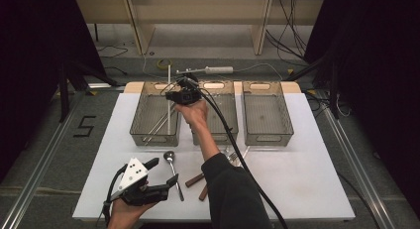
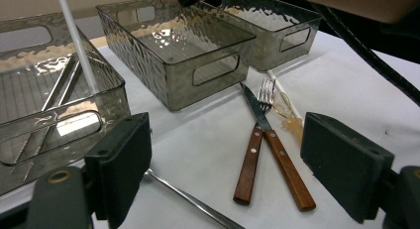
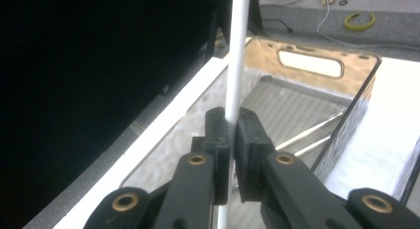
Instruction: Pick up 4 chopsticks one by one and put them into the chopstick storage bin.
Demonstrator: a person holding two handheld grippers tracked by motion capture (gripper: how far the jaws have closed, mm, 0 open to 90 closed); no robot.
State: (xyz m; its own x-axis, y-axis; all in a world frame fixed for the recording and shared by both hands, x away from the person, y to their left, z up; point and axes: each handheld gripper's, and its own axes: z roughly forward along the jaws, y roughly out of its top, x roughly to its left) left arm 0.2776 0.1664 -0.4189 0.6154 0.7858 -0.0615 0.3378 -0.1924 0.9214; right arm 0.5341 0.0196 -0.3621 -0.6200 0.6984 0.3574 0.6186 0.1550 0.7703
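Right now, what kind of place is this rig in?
Most likely a lab data-collection station, not a kitchen. A white table stands on grey carpet with loose cables behind it, black curtains hang on both sides, and a taped number 5 marks the floor. Three clear bins and cutlery look like staged sorting props.

The white stick [image 3: 236, 55] runs off the right gripper view's top edge, its lower part hidden behind the jaws. The spoon [image 2: 190, 201] handle is cut off at the left gripper view's bottom edge.
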